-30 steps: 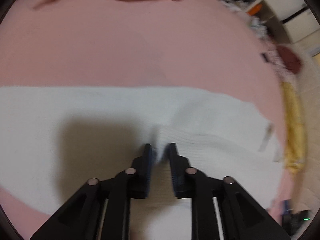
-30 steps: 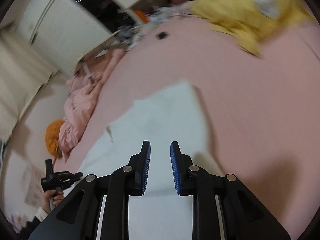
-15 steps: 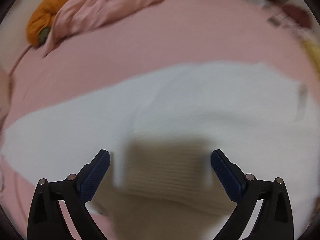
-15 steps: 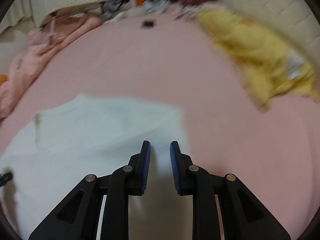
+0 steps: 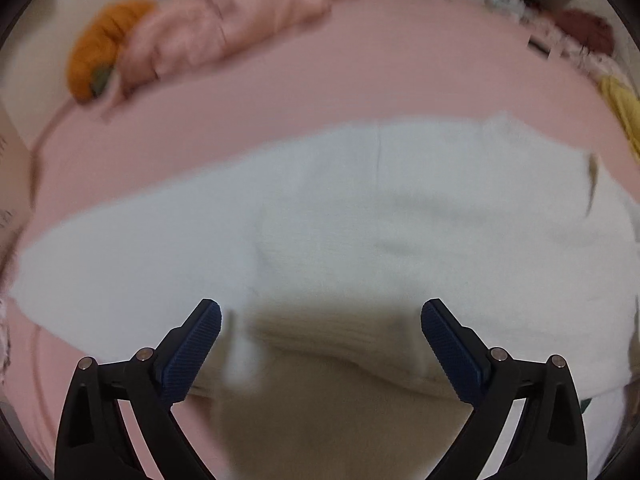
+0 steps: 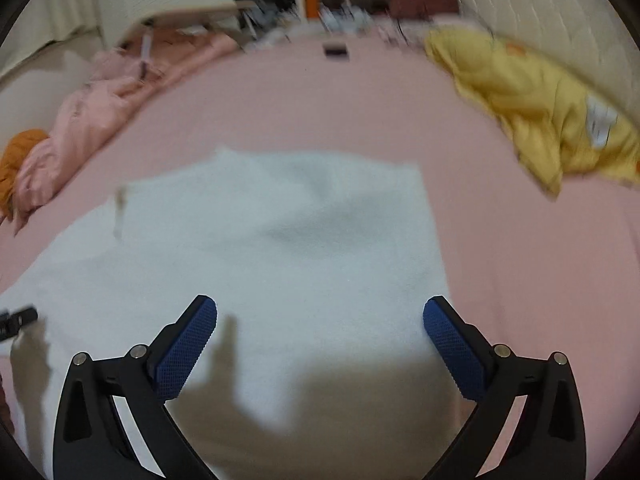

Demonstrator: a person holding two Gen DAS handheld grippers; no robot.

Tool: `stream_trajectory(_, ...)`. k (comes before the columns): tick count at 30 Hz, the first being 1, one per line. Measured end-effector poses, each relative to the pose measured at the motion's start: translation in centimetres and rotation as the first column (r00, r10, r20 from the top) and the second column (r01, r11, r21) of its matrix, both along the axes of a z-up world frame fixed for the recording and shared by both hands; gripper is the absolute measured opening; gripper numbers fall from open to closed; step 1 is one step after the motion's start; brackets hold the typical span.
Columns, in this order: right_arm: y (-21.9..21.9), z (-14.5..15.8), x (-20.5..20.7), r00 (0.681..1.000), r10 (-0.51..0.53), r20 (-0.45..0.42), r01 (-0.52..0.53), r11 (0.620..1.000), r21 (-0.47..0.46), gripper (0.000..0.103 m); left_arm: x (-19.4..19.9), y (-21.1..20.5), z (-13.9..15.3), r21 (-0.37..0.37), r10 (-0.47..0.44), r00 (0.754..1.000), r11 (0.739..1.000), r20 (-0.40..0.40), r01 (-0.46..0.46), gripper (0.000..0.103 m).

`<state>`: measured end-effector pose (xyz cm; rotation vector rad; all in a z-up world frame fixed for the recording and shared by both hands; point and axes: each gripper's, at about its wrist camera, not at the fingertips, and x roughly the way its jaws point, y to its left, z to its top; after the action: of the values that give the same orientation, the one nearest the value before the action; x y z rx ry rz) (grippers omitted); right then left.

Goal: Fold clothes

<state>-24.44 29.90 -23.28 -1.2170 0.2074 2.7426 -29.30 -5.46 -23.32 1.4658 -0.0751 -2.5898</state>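
Note:
A white knit garment lies spread flat on the pink bed sheet, with a folded part near its middle. It also shows in the right wrist view. My left gripper is open and empty, held above the garment's near edge. My right gripper is open and empty, above the garment's right part. The left gripper's tip shows at the left edge of the right wrist view.
A pink quilt and an orange item lie at the bed's far left. A yellow garment lies at the right. A small dark object sits on the far sheet. Furniture and clutter stand beyond the bed.
Both grippers have opened: the left let go of the garment first, the right afterwards. Both have lifted back from the garment, which now lies flat.

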Motion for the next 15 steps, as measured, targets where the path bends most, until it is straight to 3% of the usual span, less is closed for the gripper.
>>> stream_trajectory(2, -0.8, 0.4, 0.9, 0.999, 0.018, -0.041, -0.017, 0.999, 0.038, 0.103, -0.4, 0.5, -1.4, -0.036, -0.038, 0.997, 0.999, 0.063, 0.04, 0.101)
stream_trajectory(4, -0.7, -1.6, 0.4, 0.998, 0.015, 0.067, -0.02, 0.997, 0.073, 0.103, -0.4, -0.5, -2.4, -0.001, -0.042, 0.994, 0.999, 0.1, 0.042, 0.102)
stream_trajectory(6, 0.4, -2.6, 0.7, 0.993, -0.01, 0.118, 0.0, 0.996, 0.085, 0.102, -0.4, -1.4, -2.7, 0.024, -0.017, 0.993, 1.0, 0.121, 0.014, 0.102)
stream_trajectory(9, 0.3, -0.3, 3.2, 1.0, -0.022, -0.001, 0.022, 0.995, 0.097, 0.102, 1.1, -1.0, -0.2, -0.011, 0.041, 0.999, 0.999, 0.026, -0.041, 0.101)
stream_trajectory(12, -0.4, -1.8, 3.7, 0.997, 0.028, 0.065, -0.033, 0.996, 0.085, 0.102, 1.3, -0.6, -1.6, -0.022, 0.032, 0.997, 0.999, 0.071, -0.031, 0.102)
stream_trajectory(13, -0.3, -3.2, 3.0, 0.988, 0.029, 0.152, -0.041, 0.996, 0.081, 0.102, 1.2, -0.8, -2.3, -0.008, 0.033, 0.994, 0.999, 0.103, -0.032, 0.102)
stream_trajectory(15, 0.0, -2.7, 2.8, 0.989, 0.024, 0.146, -0.035, 0.997, 0.071, 0.102, 1.0, -1.3, -2.5, 0.024, 0.038, 0.987, 0.999, 0.157, -0.042, 0.101)
